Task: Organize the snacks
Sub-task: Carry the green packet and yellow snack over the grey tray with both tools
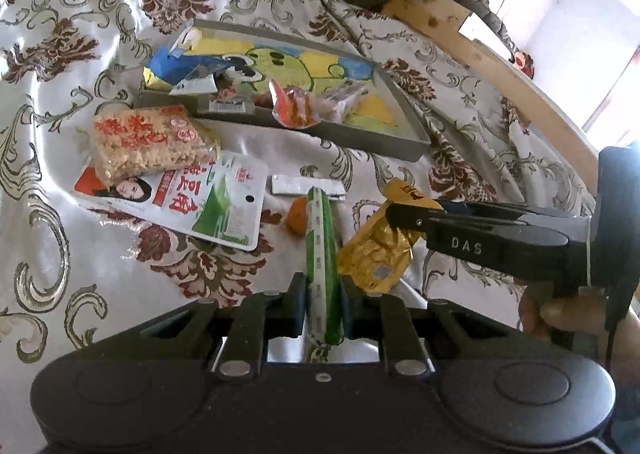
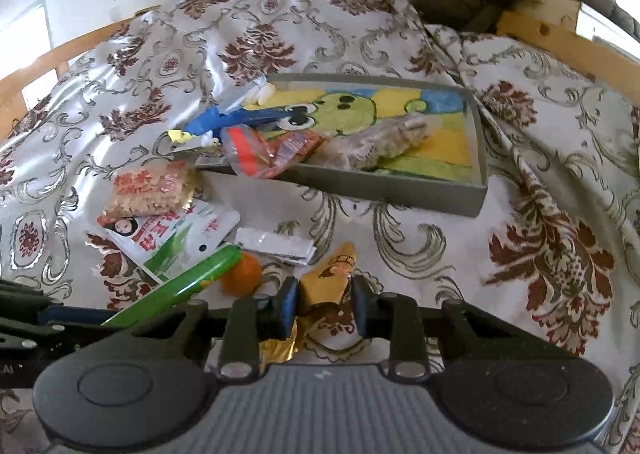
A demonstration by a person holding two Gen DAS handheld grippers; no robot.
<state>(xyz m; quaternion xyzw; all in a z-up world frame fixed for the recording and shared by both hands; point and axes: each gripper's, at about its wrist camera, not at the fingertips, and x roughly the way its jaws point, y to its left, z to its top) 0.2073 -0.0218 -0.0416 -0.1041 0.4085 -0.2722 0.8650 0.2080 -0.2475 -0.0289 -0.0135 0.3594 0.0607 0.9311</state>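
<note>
Green and glossy, the long thin plastic snack stick (image 1: 323, 254) sits pinched upright between the pads of our left gripper (image 1: 323, 294). Our right gripper (image 2: 325, 304) is pressed onto one end of the crinkled gold foil snack packet (image 2: 329, 280). Both snacks are near the shallow grey cardboard tray with a cartoon-painted floor (image 2: 478, 174), which already holds several packets.

We judge the foil the weaker hold: gripped only by its end, it could slide out on the way over. The stick could pivot in the pads and knock the small round orange fruit (image 1: 297, 216) beside it.

Only the left wrist view shows the right gripper's fingers (image 1: 408, 216) on the packet's top and its body hanging below. Only the right wrist view shows the tray's far right corner.
</note>
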